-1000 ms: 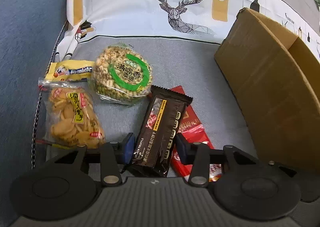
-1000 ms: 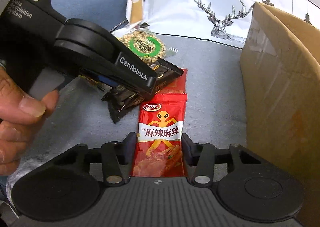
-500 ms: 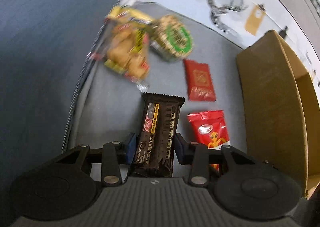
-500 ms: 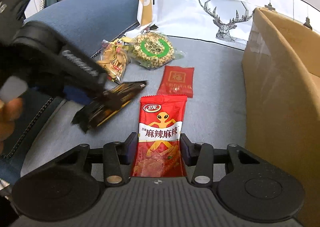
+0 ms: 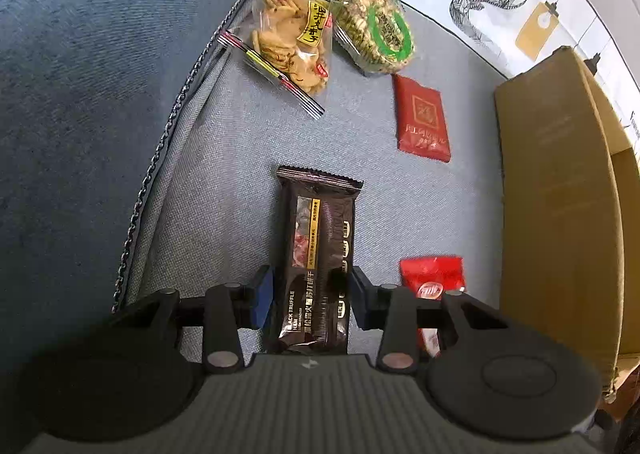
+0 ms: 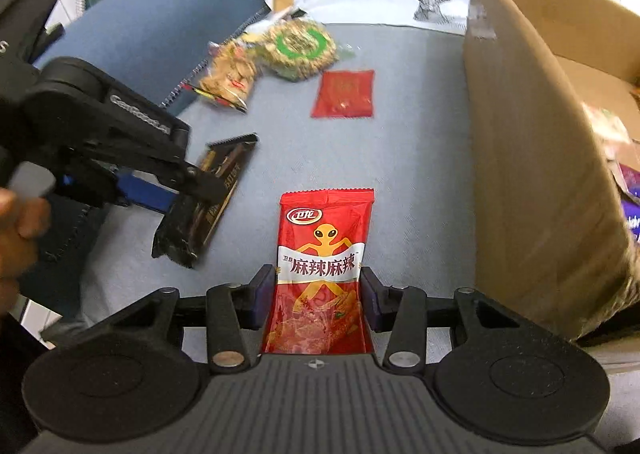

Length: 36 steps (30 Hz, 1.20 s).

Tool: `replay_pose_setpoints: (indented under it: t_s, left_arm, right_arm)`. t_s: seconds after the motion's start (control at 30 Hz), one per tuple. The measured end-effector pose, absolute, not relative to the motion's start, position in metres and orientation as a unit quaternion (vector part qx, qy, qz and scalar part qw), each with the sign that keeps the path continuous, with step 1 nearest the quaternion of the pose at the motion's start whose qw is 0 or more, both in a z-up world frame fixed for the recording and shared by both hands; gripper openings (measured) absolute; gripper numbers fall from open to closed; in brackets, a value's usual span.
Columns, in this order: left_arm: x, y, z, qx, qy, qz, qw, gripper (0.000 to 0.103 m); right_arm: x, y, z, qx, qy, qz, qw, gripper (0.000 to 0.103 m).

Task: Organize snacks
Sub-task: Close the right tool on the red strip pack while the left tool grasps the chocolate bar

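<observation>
Left tool (image 5: 310,296) clamping black cracker pack (image 5: 318,254) above grey cushion (image 5: 224,174), right tool (image 6: 318,292) gripping red spicy snack (image 6: 322,266), cardboard box (image 6: 532,182) beside

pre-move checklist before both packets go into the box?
1. Left gripper shut on black cracker packet: ok.
2. Right gripper shut on red spicy snack packet: ok.
3. Both packets lifted off the gray cushion: ok, going by the right wrist view.
4. Cardboard box open on top, on the right: ok.
5. Free room inside the box: cannot tell; some packets already show inside.
6. Grippers apart from each other: ok, but the left gripper must cross toward the box.
</observation>
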State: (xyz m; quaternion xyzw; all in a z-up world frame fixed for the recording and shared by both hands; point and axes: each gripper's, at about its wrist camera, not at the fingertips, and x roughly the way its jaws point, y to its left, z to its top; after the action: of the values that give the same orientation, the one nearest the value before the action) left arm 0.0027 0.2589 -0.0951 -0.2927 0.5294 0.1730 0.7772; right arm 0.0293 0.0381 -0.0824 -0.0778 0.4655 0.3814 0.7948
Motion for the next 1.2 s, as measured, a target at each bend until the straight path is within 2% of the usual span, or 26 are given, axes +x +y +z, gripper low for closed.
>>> replay_pose_setpoints:
  t_s: [0.2, 0.67, 1.2]
  left_arm:
    - [0.008, 0.257, -0.096, -0.281, 0.531, 0.172, 0.78, 0.046]
    - [0.012, 0.251, -0.095, -0.266, 0.532, 0.169, 0.786, 0.056]
    - [0.015, 0.247, -0.096, -0.248, 0.532, 0.176, 0.79, 0.056]
  right_arm:
    - [0.035, 0.045, -0.088, -0.088, 0.452, 0.394, 0.796, 0.052]
    - [0.04, 0.043, -0.092, -0.075, 0.447, 0.4, 0.797, 0.053]
    - [0.037, 0.044, -0.09, -0.084, 0.442, 0.401, 0.798, 0.053]
